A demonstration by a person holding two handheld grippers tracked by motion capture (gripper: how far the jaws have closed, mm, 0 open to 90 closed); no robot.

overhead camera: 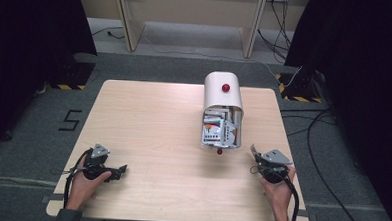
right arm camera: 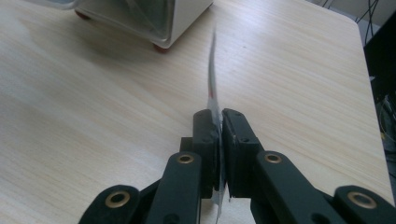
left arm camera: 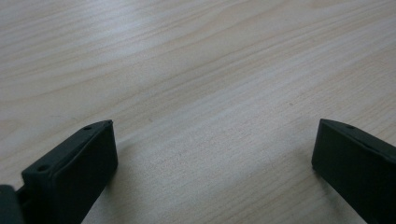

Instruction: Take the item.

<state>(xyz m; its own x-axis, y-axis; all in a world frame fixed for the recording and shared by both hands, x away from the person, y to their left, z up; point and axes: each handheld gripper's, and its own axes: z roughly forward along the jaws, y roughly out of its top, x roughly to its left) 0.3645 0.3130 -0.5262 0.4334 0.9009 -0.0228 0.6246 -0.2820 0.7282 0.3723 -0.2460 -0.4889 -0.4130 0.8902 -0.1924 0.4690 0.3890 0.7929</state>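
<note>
A white mailbox-like box [overhead camera: 223,96] with a red knob on its rounded top stands at the table's far middle; its open front shows several cards or packets [overhead camera: 219,131]. My right gripper [overhead camera: 256,155] sits near the table's right front, shut on a thin flat card [right arm camera: 213,74] seen edge-on, which sticks up past the pads [right arm camera: 207,135] toward the box's base [right arm camera: 140,18]. At the left front my left gripper [overhead camera: 120,170] lies low over the wood, open, with bare tabletop between its fingertips [left arm camera: 88,158].
The light wooden table [overhead camera: 148,123] has its edges close to both hands. A red foot [overhead camera: 219,151] shows under the box front. Cables and hazard-taped bases lie on the grey floor beyond the table, with dark curtains at both sides.
</note>
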